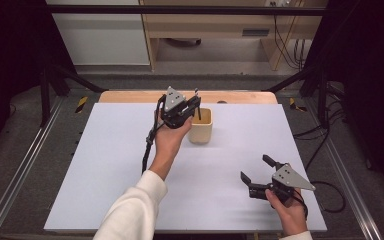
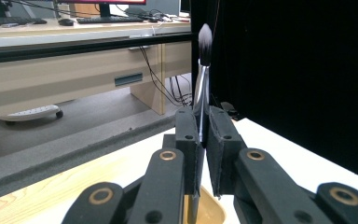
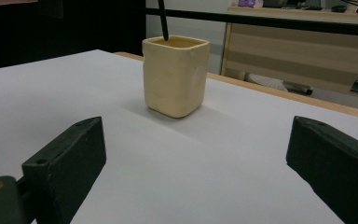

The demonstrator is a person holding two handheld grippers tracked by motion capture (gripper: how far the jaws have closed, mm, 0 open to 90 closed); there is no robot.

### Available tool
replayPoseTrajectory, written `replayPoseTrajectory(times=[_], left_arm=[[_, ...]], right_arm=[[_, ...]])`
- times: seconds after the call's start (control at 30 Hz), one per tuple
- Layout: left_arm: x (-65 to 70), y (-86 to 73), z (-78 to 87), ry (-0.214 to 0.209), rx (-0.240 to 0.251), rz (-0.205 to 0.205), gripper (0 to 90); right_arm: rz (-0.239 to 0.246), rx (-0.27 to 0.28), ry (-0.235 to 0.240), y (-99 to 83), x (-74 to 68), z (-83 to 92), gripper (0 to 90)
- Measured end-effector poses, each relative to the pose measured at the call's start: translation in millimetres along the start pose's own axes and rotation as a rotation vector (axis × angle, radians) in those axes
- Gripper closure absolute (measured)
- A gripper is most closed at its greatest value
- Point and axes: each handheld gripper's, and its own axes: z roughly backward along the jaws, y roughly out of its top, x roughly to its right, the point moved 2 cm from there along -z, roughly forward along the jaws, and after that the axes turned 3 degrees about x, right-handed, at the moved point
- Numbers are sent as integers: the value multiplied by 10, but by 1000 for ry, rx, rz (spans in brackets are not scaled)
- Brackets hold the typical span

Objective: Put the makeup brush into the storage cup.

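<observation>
While left claw (image 2: pixel 204 140) pinches brush (image 2: pixel 203 70), handle upright, bristles up, over cup (image 1: pixel 201 126), right claw (image 1: pixel 256 169) spread

Setting: lab or office workroom. Evidence: white table (image 1: pixel 130 165) ringed by black curtains (image 1: pixel 10 45) and metal framing (image 1: pixel 190 10); far wooden desk (image 2: pixel 74 70) bearing keyboards (image 2: pixel 109 19), trailing cables (image 1: pixel 285 45).

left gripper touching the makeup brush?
Touching. The left gripper view shows the left gripper shut on the makeup brush handle, pads pressing both sides, above the cup.
</observation>
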Motion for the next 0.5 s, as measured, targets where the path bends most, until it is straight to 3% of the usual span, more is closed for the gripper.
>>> replayPoseTrajectory(times=[0.5], left_arm=[[-5, -76, -62, -5, -3, -9, 835]], right_arm=[[-1, 0, 0, -1, 0, -1, 51]])
